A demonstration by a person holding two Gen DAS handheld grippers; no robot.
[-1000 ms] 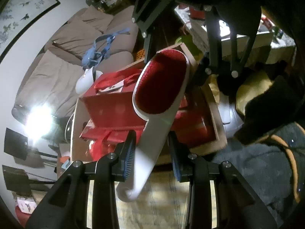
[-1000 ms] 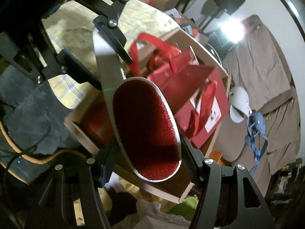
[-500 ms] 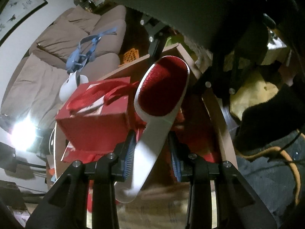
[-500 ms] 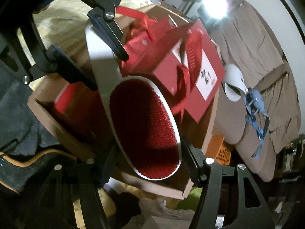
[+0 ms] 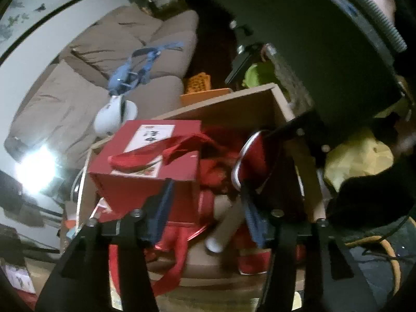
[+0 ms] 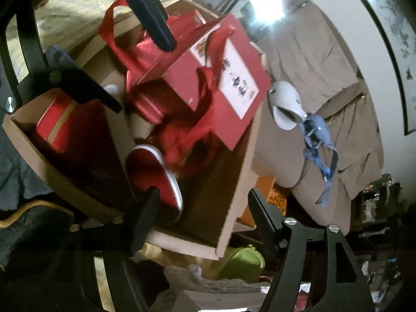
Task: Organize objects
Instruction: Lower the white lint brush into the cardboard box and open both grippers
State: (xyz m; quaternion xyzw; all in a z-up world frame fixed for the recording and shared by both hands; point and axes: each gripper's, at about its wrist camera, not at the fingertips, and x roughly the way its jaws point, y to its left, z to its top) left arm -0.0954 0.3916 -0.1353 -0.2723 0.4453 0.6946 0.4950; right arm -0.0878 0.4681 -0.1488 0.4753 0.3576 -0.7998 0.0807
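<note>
Lint brush [image 6: 156, 179] with red pad and white rim lies inside the cardboard box [image 6: 234, 182], head toward the near wall in the right wrist view, handle [image 5: 218, 236] running down among red items. In the left wrist view, brush head [image 5: 249, 161] shows just past the right fingertip, partly hidden by a dark gripper bar. Touches neither gripper, as far as can be seen.

Left gripper [image 5: 208, 215] hovers over the box, fingers [image 5: 161, 208] spread apart, nothing between them. Right gripper [image 6: 200, 223] likewise spread wide, with nothing gripped; sits at the box's near corner.

Red gift box [image 5: 148, 163] with white label and red ribbon sits tilted on top of the box's contents, left of the brush in the left wrist view. Same gift box [image 6: 221, 85] appears far of the brush in the right wrist view. Red tin [image 6: 54, 122] with gold band lies in the left part of the box. Red bag handles [image 6: 111, 26] stick up at the far left.

Beyond the box: brown sofa [image 5: 91, 72], with a white cap [image 5: 111, 114] and blue strap [image 5: 135, 70] on it. Green item [image 6: 241, 262] beside the box's near corner. Yellow cloth [image 5: 361, 161] right of the box. Framed picture [image 5: 39, 7] on the wall.
</note>
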